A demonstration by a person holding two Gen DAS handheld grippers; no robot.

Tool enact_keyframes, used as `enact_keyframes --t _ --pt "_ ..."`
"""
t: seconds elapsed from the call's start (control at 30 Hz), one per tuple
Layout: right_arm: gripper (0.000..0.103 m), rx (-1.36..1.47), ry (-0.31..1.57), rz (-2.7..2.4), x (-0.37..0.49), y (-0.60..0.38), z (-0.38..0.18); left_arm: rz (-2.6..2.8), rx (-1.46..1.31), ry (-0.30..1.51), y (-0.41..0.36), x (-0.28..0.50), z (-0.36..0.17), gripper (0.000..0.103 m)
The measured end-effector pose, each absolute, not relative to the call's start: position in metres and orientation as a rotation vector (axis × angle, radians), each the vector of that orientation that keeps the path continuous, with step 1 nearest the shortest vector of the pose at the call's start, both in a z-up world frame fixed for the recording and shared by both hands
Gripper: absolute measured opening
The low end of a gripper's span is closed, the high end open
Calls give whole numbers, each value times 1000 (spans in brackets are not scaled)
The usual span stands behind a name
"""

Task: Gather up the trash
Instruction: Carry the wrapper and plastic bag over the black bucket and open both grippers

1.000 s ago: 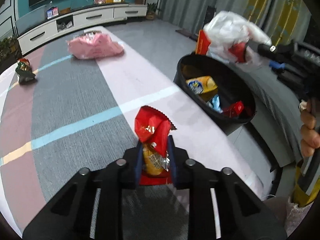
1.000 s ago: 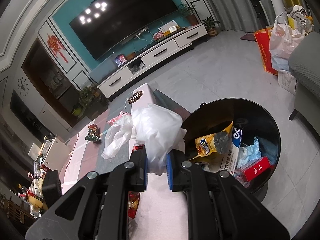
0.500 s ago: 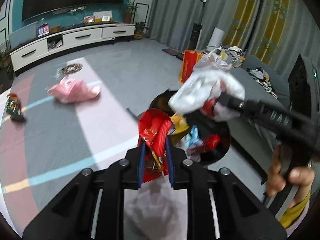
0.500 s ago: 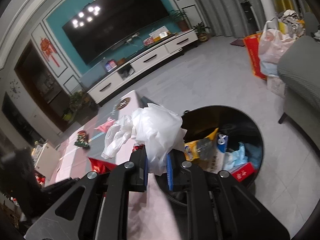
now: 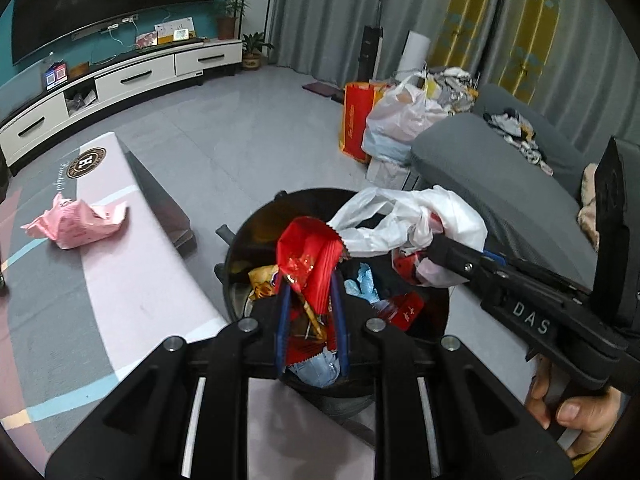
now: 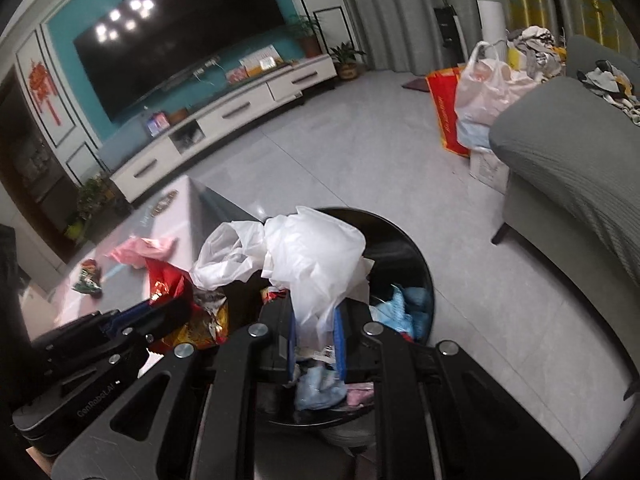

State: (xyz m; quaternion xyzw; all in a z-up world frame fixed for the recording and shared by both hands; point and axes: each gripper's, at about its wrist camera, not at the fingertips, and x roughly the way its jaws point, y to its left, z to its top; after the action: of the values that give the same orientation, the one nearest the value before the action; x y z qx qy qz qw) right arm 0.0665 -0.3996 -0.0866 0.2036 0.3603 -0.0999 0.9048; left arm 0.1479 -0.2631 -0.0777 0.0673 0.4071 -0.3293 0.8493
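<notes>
Holding a crinkled red snack wrapper [image 5: 308, 256], the left claw [image 5: 310, 320] pinches its lower end over the black bin [image 5: 240, 248]. At two o'clock from it, the right claw [image 6: 314, 336] grips a crumpled white plastic bag [image 6: 312, 256]. Both look light, limp and slippery, best pinched at a bunched fold. A pink wrapper [image 5: 76, 224] lies on the worktop [image 5: 132, 280] at nine o'clock.

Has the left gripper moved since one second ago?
Yes. The left gripper, holding the red wrapper, has moved from over the table to over the black bin.
</notes>
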Motion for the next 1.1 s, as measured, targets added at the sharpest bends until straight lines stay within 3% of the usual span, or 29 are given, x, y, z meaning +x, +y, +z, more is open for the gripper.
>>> enact_keyframes --t 0.63,1.1 --pt "17 382 852 -224 76 -406 -107 -662 236 913 -282 152 -104 21" --pt "25 388 851 -237 73 -411 -109 -654 239 926 -284 154 -107 24"
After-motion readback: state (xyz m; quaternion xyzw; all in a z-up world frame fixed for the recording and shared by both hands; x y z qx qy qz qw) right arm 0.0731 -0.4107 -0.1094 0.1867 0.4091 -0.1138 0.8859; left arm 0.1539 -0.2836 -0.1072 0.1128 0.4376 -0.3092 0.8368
